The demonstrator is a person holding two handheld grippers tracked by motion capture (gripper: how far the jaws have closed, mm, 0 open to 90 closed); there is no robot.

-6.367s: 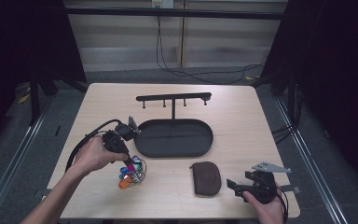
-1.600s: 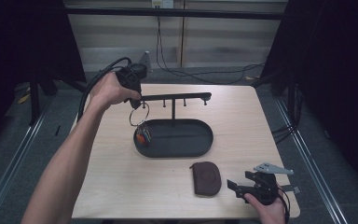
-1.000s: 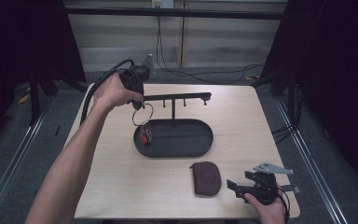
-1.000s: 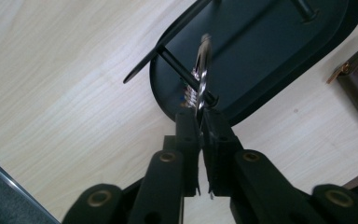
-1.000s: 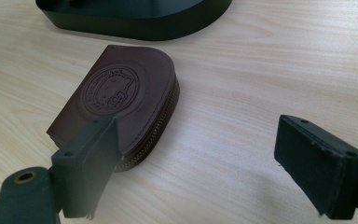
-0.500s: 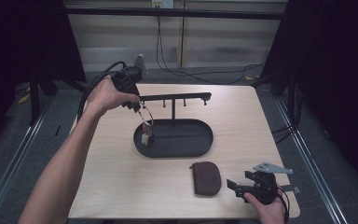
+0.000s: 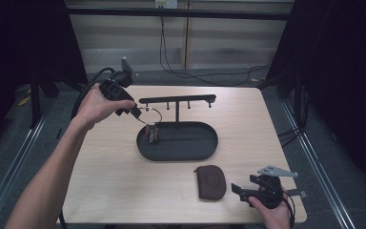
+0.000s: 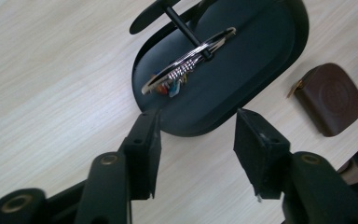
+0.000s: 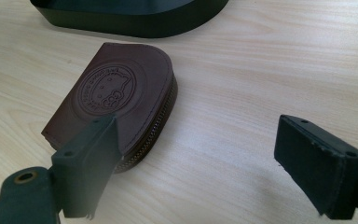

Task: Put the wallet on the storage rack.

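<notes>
A metal key ring [image 7: 152,116] with coloured charms [image 7: 151,134] hangs from the leftmost peg of the black stand's bar [image 7: 177,99], and the charms dangle over the left end of the oval black tray [image 7: 190,149]. My left gripper [image 7: 136,112] hovers just left of the ring. Its jaws have just been opening and hold nothing. In the left gripper view the ring [image 8: 191,63] lies beyond the open left gripper [image 8: 196,122]. My right gripper [image 7: 242,187] rests at the table's front right, open, beside a brown zip pouch [image 7: 209,181]. The pouch [image 9: 116,98] lies ahead of the right gripper [image 9: 198,135].
The stand's bar has further bare pegs [image 7: 188,104] to the right of the ring. The tray's near rim [image 9: 130,21] sits just behind the pouch. Bare wood [image 7: 105,181] stretches across the front left, under the person's left forearm.
The left gripper has let go of the key ring, which now hangs on the bar's left peg, and has drawn back to the left. The right gripper has stayed put.
</notes>
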